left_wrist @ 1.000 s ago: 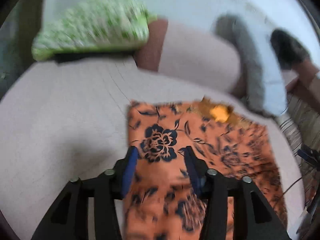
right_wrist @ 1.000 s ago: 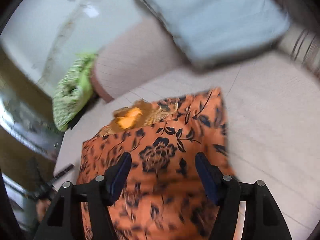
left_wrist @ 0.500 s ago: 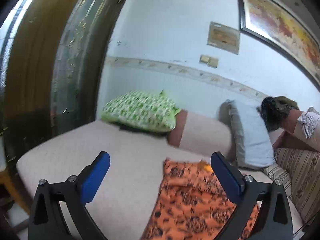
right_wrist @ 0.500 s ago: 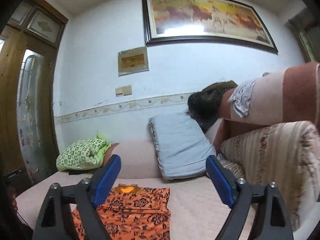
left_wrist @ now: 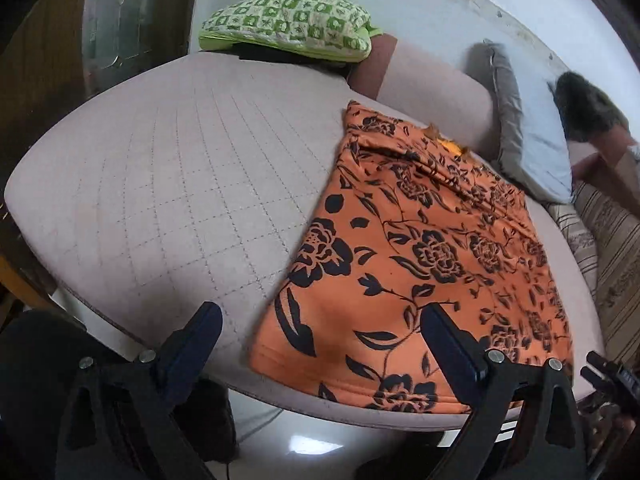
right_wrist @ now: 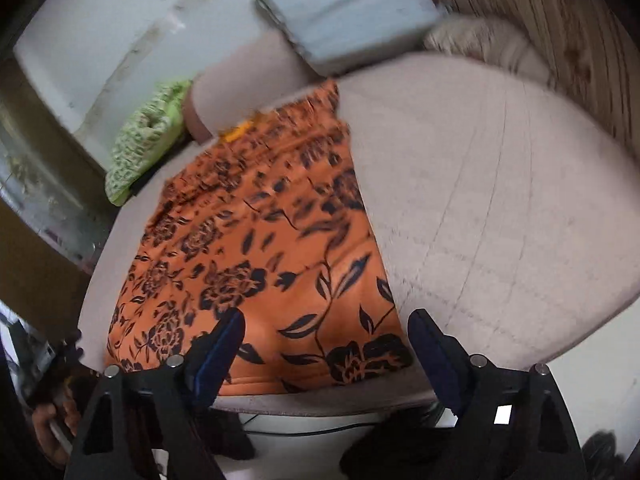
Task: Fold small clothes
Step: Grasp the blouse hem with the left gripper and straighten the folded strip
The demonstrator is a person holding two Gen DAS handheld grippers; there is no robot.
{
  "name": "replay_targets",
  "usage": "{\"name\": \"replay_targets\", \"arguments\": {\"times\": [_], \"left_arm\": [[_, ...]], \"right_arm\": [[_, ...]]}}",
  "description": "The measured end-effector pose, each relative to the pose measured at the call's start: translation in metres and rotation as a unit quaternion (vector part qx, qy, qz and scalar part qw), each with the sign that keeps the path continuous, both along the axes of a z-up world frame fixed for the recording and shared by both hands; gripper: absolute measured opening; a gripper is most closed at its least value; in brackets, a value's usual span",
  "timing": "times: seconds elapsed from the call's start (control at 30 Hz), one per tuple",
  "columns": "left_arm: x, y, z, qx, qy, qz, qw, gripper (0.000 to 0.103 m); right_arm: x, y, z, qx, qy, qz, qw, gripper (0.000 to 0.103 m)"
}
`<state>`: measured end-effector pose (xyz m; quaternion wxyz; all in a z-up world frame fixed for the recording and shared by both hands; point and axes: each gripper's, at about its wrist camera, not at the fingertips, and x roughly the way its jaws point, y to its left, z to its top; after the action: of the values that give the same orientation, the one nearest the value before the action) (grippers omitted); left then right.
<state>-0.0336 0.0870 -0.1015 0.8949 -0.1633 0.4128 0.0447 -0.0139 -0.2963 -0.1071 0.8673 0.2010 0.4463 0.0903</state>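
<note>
Along the sofa seat's (left_wrist: 168, 184) front edge I hover the left gripper (left_wrist: 320, 344), jaws released, and right gripper (right_wrist: 326, 344), jaws closing emptily, above the orange floral garment's (left_wrist: 420, 248) hem corners, ready to fold.

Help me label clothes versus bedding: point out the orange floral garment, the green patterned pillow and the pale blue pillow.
orange floral garment (left_wrist: 420, 256), left wrist view, middle of the fabric.
green patterned pillow (left_wrist: 288, 24), left wrist view, top face.
pale blue pillow (left_wrist: 540, 152), left wrist view, front face.

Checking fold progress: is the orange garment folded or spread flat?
Mostly spread: the orange garment lies flat on the cushion, with one crease near its far end.
</note>
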Motion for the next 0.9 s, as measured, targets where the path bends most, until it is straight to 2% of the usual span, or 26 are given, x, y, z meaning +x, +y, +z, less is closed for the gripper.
{"name": "replay_targets", "arguments": {"times": [0.1, 0.17, 0.2, 0.23, 0.3, 0.33, 0.4, 0.47, 0.53, 0.57, 0.63, 0.67, 0.7, 0.73, 0.77, 0.8, 0.83, 0.87, 0.9], "left_arm": [[0.011, -0.001, -0.011, 0.009, 0.023, -0.003, 0.9997, 0.095], [0.018, -0.001, -0.024, -0.007, 0.053, -0.017, 0.9984, 0.067], [0.020, 0.000, -0.029, -0.016, 0.072, -0.023, 0.9970, 0.029], [0.024, -0.001, -0.036, -0.015, 0.090, -0.029, 0.9954, 0.000], [0.023, -0.003, -0.038, -0.005, 0.095, -0.034, 0.9949, 0.000], [0.023, -0.002, -0.038, -0.014, 0.094, -0.037, 0.9948, 0.000], [0.021, -0.002, -0.036, -0.026, 0.086, -0.038, 0.9952, 0.000], [0.019, -0.004, -0.035, -0.023, 0.084, -0.039, 0.9954, 0.005], [0.022, -0.005, -0.038, -0.028, 0.088, -0.041, 0.9949, 0.028], [0.022, -0.006, -0.036, -0.033, 0.083, -0.042, 0.9951, 0.034], [0.019, -0.009, -0.031, -0.018, 0.065, -0.037, 0.9970, 0.054], [0.018, -0.010, -0.028, -0.009, 0.061, -0.038, 0.9974, 0.054], [0.019, -0.012, -0.029, -0.003, 0.063, -0.041, 0.9971, 0.054], [0.021, -0.013, -0.033, -0.006, 0.075, -0.049, 0.9959, 0.043], [0.024, -0.012, -0.037, -0.012, 0.086, -0.051, 0.9949, 0.028], [0.025, -0.010, -0.040, -0.007, 0.100, -0.048, 0.9939, 0.000], [0.026, -0.007, -0.040, -0.013, 0.102, -0.048, 0.9936, 0.000], [0.025, -0.004, -0.040, -0.025, 0.101, -0.049, 0.9934, 0.000], [0.024, -0.002, -0.039, -0.033, 0.099, -0.051, 0.9932, 0.000]], "right_arm": [[0.008, 0.000, -0.012, -0.001, 0.015, -0.004, 1.000, 0.086], [0.012, 0.004, -0.023, 0.003, 0.032, -0.001, 0.999, 0.086], [0.012, 0.007, -0.028, 0.000, 0.038, -0.001, 0.999, 0.083], [0.012, 0.008, -0.033, 0.002, 0.047, 0.004, 0.999, 0.078], [0.013, 0.008, -0.035, -0.001, 0.053, 0.000, 0.999, 0.062], [0.011, 0.008, -0.036, 0.001, 0.053, 0.002, 0.999, 0.059], [0.010, 0.005, -0.035, 0.004, 0.056, 0.005, 0.998, 0.058], [0.007, 0.003, -0.031, -0.003, 0.050, 0.006, 0.999, 0.060], [0.006, 0.000, -0.028, -0.015, 0.049, -0.004, 0.999, 0.063], [0.005, -0.003, -0.026, -0.019, 0.050, -0.010, 0.999, 0.065], [0.006, -0.007, -0.027, -0.026, 0.055, -0.023, 0.998, 0.065], [0.005, -0.007, -0.026, -0.025, 0.052, -0.023, 0.998, 0.065], [0.005, -0.006, -0.026, -0.024, 0.054, -0.019, 0.998, 0.065], [0.008, -0.004, -0.030, -0.027, 0.064, -0.014, 0.997, 0.065], [0.010, -0.002, -0.034, -0.024, 0.074, -0.007, 0.997, 0.063], [0.013, 0.000, -0.039, -0.011, 0.085, 0.001, 0.996, 0.053], [0.013, 0.001, -0.039, -0.014, 0.083, -0.001, 0.996, 0.040], [0.014, 0.002, -0.039, -0.006, 0.082, 0.003, 0.997, 0.015], [0.014, 0.002, -0.040, 0.022, 0.087, 0.009, 0.996, 0.015]]}}
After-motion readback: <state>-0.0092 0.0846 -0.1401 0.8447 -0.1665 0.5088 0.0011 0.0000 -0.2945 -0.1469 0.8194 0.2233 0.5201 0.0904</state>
